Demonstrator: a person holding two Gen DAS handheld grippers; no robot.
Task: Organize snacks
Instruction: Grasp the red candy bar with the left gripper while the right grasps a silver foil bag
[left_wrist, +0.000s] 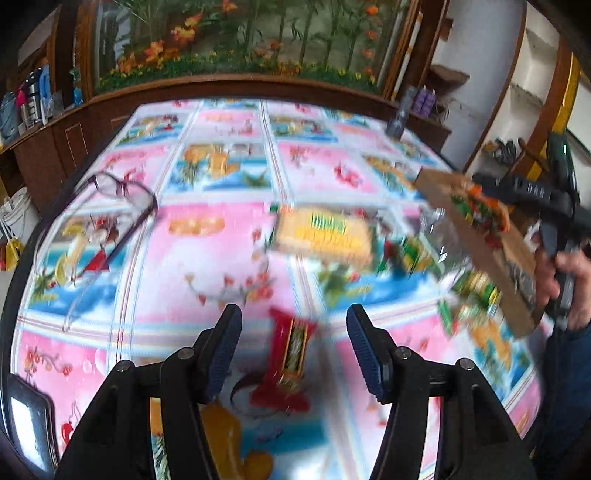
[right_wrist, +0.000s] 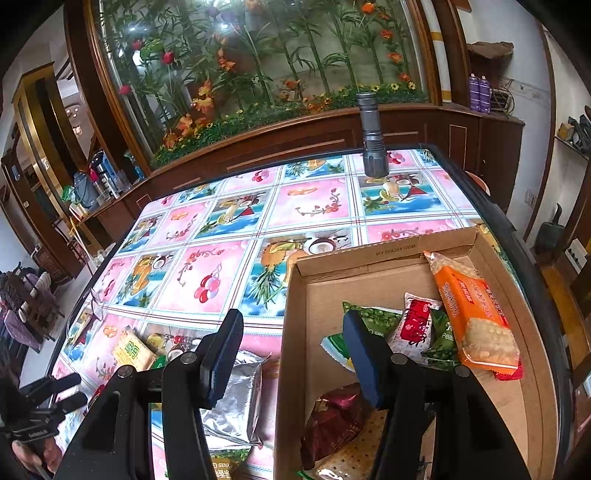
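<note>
Snacks split two ways: several already in the box (right_wrist: 295, 332), others loose on the bench (right_wrist: 207, 273). Left gripper (left_wrist: 293, 350) hangs half-open, empty, over a red packet (left_wrist: 290, 354); right gripper (right_wrist: 291, 354), also half-open and empty, straddles the box wall.

A grey flashlight (right_wrist: 373, 136) stood upright at the far edge of the tabletop (right_wrist: 207, 275), which wore a pink and blue fruit-print cloth. Eyeglasses (left_wrist: 123, 195) lay at the left. Behind rose a glass case of artificial plants (right_wrist: 258, 62).
</note>
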